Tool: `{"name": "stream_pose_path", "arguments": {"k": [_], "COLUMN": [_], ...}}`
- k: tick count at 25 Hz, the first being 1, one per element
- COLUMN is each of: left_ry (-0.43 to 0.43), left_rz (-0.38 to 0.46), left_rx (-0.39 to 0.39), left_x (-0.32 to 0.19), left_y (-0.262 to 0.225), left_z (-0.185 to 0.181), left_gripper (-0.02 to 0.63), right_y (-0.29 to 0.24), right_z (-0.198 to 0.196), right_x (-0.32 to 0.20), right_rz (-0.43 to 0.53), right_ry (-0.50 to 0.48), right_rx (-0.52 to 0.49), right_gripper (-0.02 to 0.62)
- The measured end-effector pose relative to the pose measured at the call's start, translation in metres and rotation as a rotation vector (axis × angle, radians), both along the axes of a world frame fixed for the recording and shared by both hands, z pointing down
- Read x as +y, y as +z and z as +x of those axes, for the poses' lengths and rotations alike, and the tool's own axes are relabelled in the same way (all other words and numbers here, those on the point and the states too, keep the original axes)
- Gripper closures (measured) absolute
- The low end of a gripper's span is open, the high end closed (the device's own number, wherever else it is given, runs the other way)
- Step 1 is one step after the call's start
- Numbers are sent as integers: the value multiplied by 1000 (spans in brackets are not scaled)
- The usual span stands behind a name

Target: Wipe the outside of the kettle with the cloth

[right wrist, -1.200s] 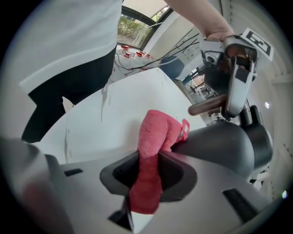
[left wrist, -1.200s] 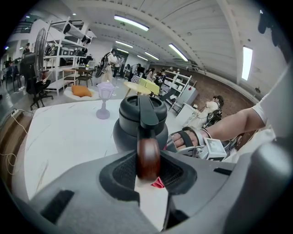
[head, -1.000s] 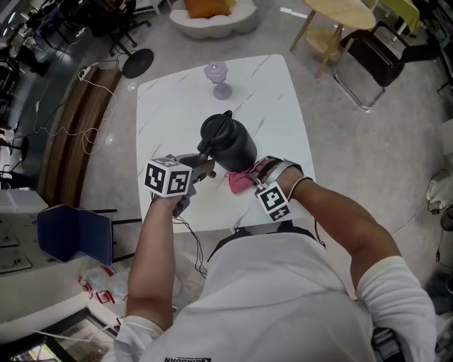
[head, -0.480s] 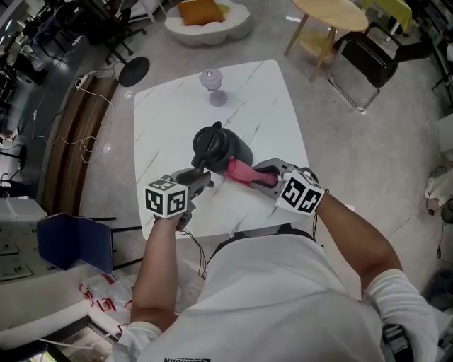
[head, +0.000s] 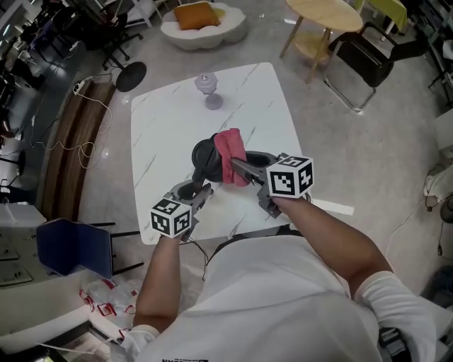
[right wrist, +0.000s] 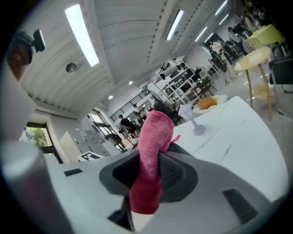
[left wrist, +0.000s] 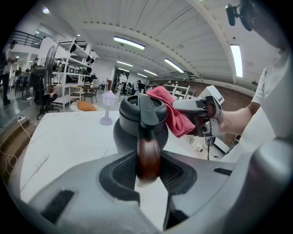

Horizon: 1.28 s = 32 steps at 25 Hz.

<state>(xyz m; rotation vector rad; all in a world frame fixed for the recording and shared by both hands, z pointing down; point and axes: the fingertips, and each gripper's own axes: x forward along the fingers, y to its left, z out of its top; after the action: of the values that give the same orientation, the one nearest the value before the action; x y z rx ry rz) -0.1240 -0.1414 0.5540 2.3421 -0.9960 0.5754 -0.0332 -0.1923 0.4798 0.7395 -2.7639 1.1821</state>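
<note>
A black kettle (head: 205,157) (left wrist: 130,125) stands on the white marble table (head: 170,127). Its brown wooden handle (left wrist: 148,157) sits between the jaws of my left gripper (head: 200,189) (left wrist: 147,171), which is shut on it. My right gripper (head: 237,166) (right wrist: 153,171) is shut on a pink cloth (head: 230,155) (right wrist: 153,160) and holds it over the top right of the kettle. In the left gripper view the cloth (left wrist: 176,116) hangs against the kettle's right shoulder. The kettle's far side is hidden behind the cloth.
A small purple glass goblet (head: 210,90) (left wrist: 108,104) stands near the table's far edge. A round wooden table (head: 325,14) and a black chair (head: 364,60) are to the far right, a white seat with an orange cushion (head: 202,18) beyond the table.
My right gripper has risen from the table beside the kettle's base and rolled over, carrying the pink cloth up onto the kettle's top. The left gripper has stayed on the handle, shifting slightly.
</note>
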Motion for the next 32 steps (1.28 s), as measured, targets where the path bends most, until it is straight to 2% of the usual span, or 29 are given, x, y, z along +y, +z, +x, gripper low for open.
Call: {"name": "stream_pose_path", "arguments": {"k": [7,11,21,32], "left_ry": [24,38,62,91], "left_rz": [19,15,10,40], "left_rx": [-16,-22,-68,-127], "left_x": [2,3,8,6], "left_y": [-1,1,6,7], "left_z": [2,2,-3,-2], "left_gripper": [497,497,499,499], "right_y": [33,53,107,158], "right_z": [14,23,35,49], "right_x": [-9,-13,-15,-21], "right_rz": [-40,-92,-185,-231], "right_ry": [66,69,27,13], "right_rx": [117,115,214,356], "right_gripper": [485,485,486,486]}}
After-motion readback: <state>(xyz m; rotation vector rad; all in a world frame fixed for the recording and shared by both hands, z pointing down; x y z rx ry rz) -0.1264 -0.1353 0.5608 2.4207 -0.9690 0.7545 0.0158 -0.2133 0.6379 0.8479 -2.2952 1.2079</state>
